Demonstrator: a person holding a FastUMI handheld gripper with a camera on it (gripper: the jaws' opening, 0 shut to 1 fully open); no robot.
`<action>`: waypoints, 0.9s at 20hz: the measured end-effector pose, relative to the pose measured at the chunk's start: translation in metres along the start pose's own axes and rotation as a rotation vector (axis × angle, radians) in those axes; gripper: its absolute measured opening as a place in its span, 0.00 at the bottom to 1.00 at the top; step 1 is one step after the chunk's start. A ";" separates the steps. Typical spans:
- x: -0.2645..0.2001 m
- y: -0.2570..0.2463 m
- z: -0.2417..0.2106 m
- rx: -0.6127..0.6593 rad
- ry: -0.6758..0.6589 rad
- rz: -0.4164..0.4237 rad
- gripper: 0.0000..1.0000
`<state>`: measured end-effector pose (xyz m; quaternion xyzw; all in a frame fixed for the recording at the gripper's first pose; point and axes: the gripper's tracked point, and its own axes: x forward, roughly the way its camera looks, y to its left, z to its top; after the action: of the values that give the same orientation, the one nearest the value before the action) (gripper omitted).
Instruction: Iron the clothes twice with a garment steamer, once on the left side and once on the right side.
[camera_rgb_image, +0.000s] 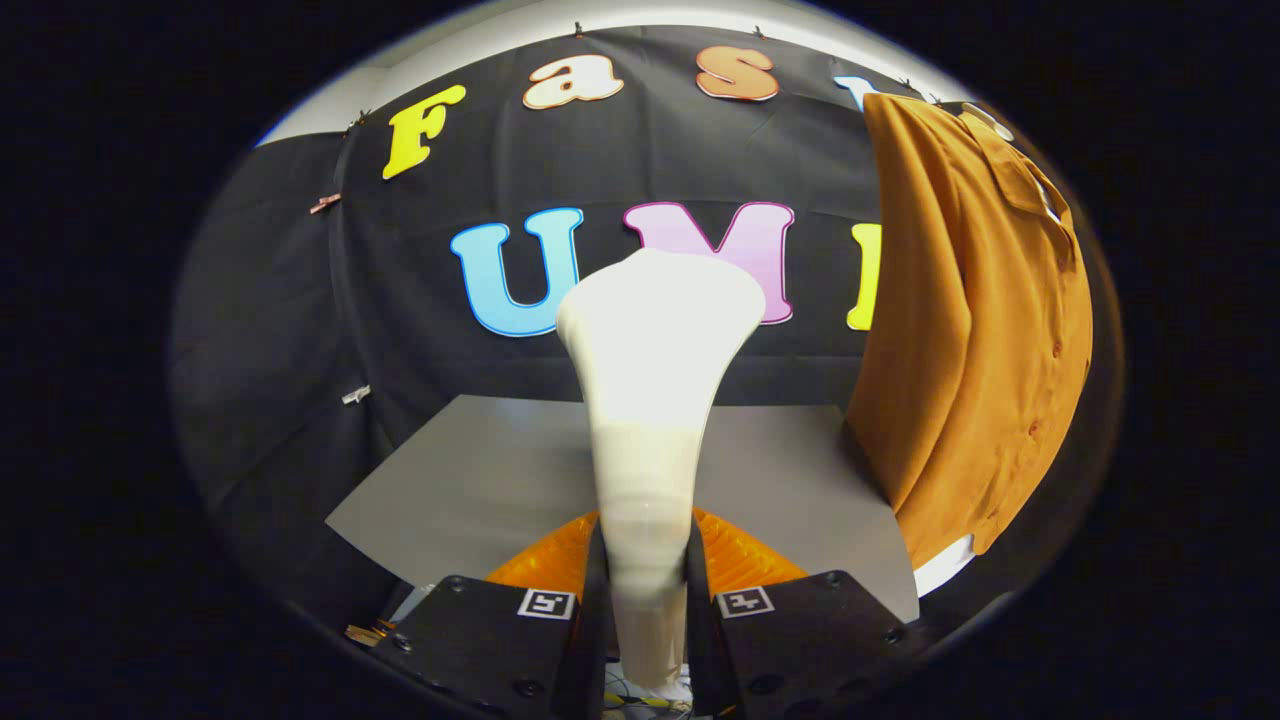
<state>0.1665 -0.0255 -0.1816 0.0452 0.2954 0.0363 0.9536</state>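
Steamer (650, 400), one, clamped in tool (648, 600); one shirt (975, 330) hanging beside.

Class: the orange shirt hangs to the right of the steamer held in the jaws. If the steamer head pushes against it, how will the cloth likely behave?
The shirt will probably give way: it hangs in soft folds, so it looks floppy. It likely swings, since its lower hem seems free. The steamer, clamped between the jaws of the gripper, looks rigid and should not flex.
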 end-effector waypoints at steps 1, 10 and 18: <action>-0.008 0.000 0.001 0.009 -0.013 -0.007 0.37; -0.090 0.023 0.005 0.048 -0.122 -0.043 0.36; -0.170 -0.021 -0.002 0.056 -0.204 -0.204 0.36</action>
<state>0.0263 -0.0622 -0.0908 0.0451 0.2008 -0.0742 0.9758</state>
